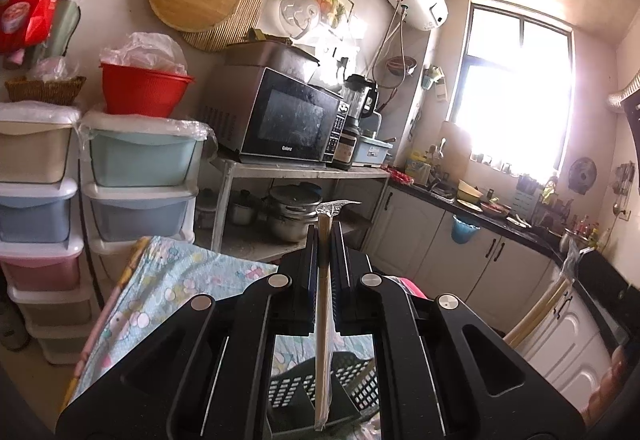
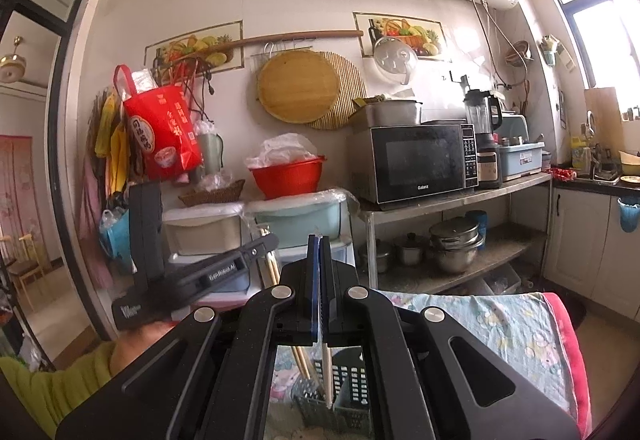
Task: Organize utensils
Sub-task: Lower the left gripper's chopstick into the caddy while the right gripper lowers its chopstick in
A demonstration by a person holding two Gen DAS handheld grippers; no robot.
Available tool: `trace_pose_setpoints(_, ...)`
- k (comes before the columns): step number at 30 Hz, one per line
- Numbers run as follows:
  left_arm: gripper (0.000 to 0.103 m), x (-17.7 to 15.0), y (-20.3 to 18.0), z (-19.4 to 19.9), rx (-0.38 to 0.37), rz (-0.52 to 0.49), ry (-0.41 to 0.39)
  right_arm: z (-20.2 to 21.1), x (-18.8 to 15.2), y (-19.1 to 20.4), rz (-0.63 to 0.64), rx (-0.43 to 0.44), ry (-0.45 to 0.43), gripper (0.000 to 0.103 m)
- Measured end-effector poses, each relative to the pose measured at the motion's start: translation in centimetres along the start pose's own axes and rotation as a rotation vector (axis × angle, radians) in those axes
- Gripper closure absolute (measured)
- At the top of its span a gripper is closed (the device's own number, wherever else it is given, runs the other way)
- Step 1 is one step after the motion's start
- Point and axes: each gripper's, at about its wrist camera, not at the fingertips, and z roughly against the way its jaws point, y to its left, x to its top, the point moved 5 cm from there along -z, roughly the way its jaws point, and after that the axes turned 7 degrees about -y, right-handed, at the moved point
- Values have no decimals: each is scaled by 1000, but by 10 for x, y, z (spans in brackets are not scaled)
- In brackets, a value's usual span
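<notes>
My left gripper point(image 1: 324, 228) is shut on a pair of pale wooden chopsticks in a clear plastic sleeve point(image 1: 323, 344), held upright over a dark perforated utensil basket point(image 1: 352, 384). My right gripper point(image 2: 319, 240) is shut on another wrapped chopstick pair point(image 2: 326, 372), whose lower end reaches into the grey-black utensil basket point(image 2: 344, 392). In the right wrist view the left gripper's body point(image 2: 192, 272) shows at left with its chopsticks point(image 2: 272, 268) hanging down toward the basket. Both baskets' bottoms are hidden by the grippers.
The basket stands on a table with a light blue cartoon-print cloth point(image 2: 512, 328). Behind are stacked plastic drawers point(image 1: 140, 176), a red bowl point(image 2: 286, 176), a microwave point(image 2: 420, 164) on a metal shelf with pots point(image 2: 454, 244), and a kitchen counter point(image 1: 480, 208) under a bright window.
</notes>
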Motion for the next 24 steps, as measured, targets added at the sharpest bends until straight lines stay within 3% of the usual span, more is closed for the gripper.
trace_pose_setpoints(24, 100, -34, 10, -34, 50, -60, 1, -53, -25, -21, -47, 22, 9, 102)
